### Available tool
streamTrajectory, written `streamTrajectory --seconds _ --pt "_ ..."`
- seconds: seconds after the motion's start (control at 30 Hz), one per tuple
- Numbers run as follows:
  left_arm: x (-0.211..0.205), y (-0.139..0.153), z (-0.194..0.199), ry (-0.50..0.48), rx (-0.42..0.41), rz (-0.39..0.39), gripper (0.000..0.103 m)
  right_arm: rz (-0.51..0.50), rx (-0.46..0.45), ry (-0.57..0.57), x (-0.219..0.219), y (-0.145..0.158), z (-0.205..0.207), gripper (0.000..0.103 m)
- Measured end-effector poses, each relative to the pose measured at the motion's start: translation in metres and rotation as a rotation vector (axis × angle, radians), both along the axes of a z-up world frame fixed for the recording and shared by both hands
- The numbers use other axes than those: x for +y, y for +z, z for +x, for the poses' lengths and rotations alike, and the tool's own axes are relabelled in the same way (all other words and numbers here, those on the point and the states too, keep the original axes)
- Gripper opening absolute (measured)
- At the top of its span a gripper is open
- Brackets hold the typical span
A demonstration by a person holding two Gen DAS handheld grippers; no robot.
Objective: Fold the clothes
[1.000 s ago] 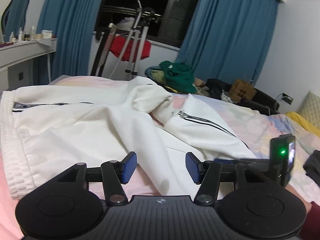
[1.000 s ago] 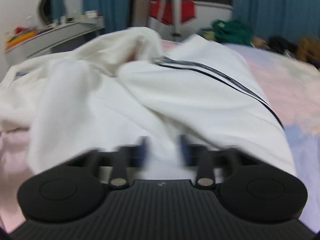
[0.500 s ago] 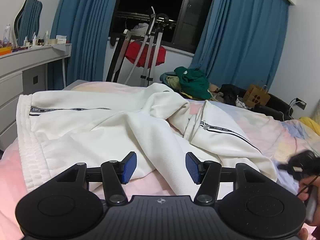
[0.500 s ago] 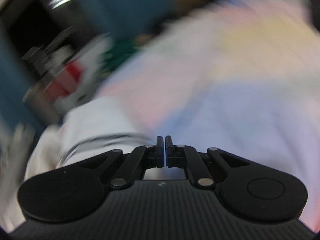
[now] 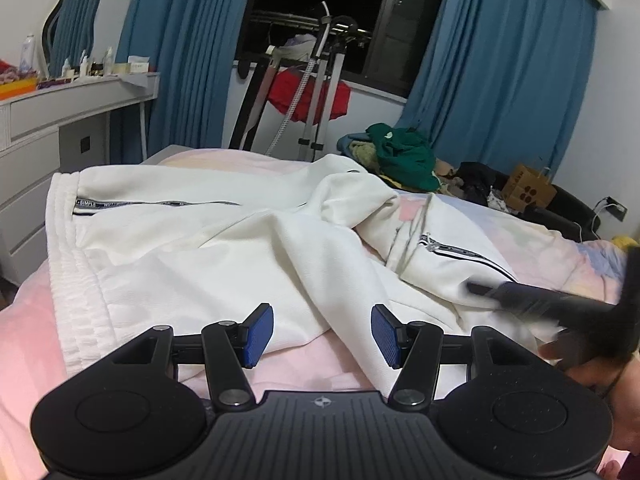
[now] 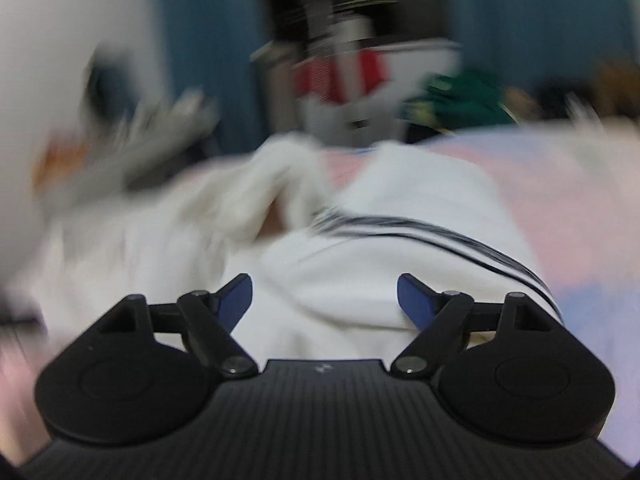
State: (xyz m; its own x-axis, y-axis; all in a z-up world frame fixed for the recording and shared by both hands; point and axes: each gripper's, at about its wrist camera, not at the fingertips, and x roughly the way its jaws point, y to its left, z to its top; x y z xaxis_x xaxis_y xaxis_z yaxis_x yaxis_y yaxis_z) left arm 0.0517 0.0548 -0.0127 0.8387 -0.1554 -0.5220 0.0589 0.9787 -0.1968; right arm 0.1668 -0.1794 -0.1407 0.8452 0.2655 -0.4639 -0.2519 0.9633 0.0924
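Note:
White trousers point(image 5: 208, 256) with a black side stripe lie crumpled across the pink bed point(image 5: 32, 320), waistband to the left. My left gripper point(image 5: 322, 334) hovers at their near edge, open, with nothing pressed between its blue pads. In the blurred right wrist view, my right gripper point(image 6: 326, 302) is over the striped leg point(image 6: 380, 264). Its jaws are opening wide, with cloth below them but not gripped. In the left wrist view one of the right gripper's fingers point(image 5: 516, 296) shows as a dark streak over that leg, held by a hand point(image 5: 624, 384).
A white dresser point(image 5: 48, 120) with bottles stands at the left. Beyond the bed's far edge are a clothes rack point(image 5: 316, 80) with a red garment, a green clothes pile point(image 5: 404, 156), a paper bag point(image 5: 528, 192) and blue curtains.
The right gripper, shut half a second ago and swung aside, has opened wide and come back over the striped trouser leg. The left view has tilted up slightly; its jaws are unchanged.

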Motion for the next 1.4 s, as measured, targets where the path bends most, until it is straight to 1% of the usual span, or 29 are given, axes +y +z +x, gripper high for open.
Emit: streamTrajectory --seconds 0.03,0.13,0.23,0.27,0.3,0.33,0.37,0.4,0.47,0.5,0.57,0.7,0.83,0.87,0.9,0.97,1.07,1.1,1.13,1.17,1.23,1.33,1.37,1.4 --pt "0.001 -0.002 0.001 0.006 0.003 0.005 0.057 -0.115 -0.013 0.045 0.019 -0.005 0.005 0.081" --pt "0.002 -0.009 0.008 0.02 0.024 -0.003 0.058 -0.292 -0.042 0.049 0.037 -0.019 0.026 0.081" --pt "0.002 -0.018 0.016 0.03 0.053 -0.022 0.058 -0.33 -0.029 0.001 0.029 -0.033 0.048 0.08" --pt "0.002 -0.021 0.019 0.033 0.061 -0.026 0.058 -0.321 -0.012 0.008 0.026 -0.038 0.055 0.076" --pt "0.001 -0.024 0.023 0.035 0.067 -0.023 0.058 -0.306 -0.009 0.01 0.024 -0.04 0.058 0.064" --pt "0.0 -0.026 0.025 0.037 0.067 -0.016 0.058 -0.293 -0.015 0.006 0.026 -0.038 0.056 0.055" --pt "-0.002 -0.028 0.028 0.038 0.065 -0.01 0.058 -0.271 -0.02 -0.01 0.024 -0.034 0.057 0.029" --pt "-0.003 -0.028 0.03 0.036 0.061 -0.006 0.058 -0.221 -0.02 -0.04 0.018 -0.026 0.056 0.016" --pt "-0.007 -0.03 0.031 0.026 0.052 0.001 0.058 -0.051 -0.024 -0.094 -0.007 -0.008 0.053 0.013" --pt "-0.008 -0.03 0.031 0.019 0.046 0.005 0.058 0.018 -0.035 -0.126 -0.021 0.002 0.052 0.012" --pt "-0.011 -0.031 0.029 0.001 0.034 0.013 0.058 0.172 -0.061 -0.212 -0.059 0.023 0.048 0.012" --pt "-0.018 -0.03 0.023 -0.043 0.007 0.015 0.058 0.362 -0.143 -0.43 -0.145 0.052 0.018 0.012" --pt "-0.023 -0.027 0.021 -0.094 -0.02 -0.002 0.058 0.49 -0.17 -0.643 -0.227 0.047 -0.006 0.012" --pt "-0.022 -0.026 0.022 -0.091 -0.019 -0.006 0.058 0.535 -0.15 -0.705 -0.25 0.037 -0.013 0.012" --pt "-0.022 -0.026 0.023 -0.088 -0.017 -0.009 0.058 0.592 -0.111 -0.754 -0.27 0.024 -0.015 0.012" --pt "-0.021 -0.024 0.025 -0.079 -0.018 -0.012 0.057 0.74 -0.022 -0.84 -0.311 -0.015 -0.024 0.012" --pt "-0.014 -0.021 0.025 -0.05 -0.029 -0.004 0.057 0.981 0.171 -0.967 -0.348 -0.082 -0.038 0.012" --pt "-0.011 -0.021 0.026 -0.039 -0.025 -0.01 0.057 1.049 0.196 -0.984 -0.352 -0.097 -0.044 0.012" --pt "-0.008 -0.021 0.027 -0.028 -0.022 -0.015 0.057 1.114 0.19 -0.986 -0.355 -0.107 -0.048 0.012" --pt "-0.006 -0.02 0.029 -0.017 -0.019 -0.016 0.057 1.156 0.183 -0.984 -0.356 -0.112 -0.051 0.012" --pt "-0.004 -0.021 0.03 0.009 -0.014 -0.007 0.057 1.122 0.182 -0.984 -0.354 -0.105 -0.051 0.013" --pt "-0.001 -0.021 0.029 0.032 0.002 -0.009 0.057 0.963 0.181 -1.017 -0.34 -0.083 -0.051 0.015" --pt "0.0 -0.021 0.028 0.036 0.006 -0.012 0.057 0.903 0.189 -1.053 -0.334 -0.075 -0.052 0.018" --pt "0.001 -0.02 0.027 0.037 0.006 -0.015 0.057 0.855 0.193 -1.091 -0.327 -0.067 -0.055 0.024"
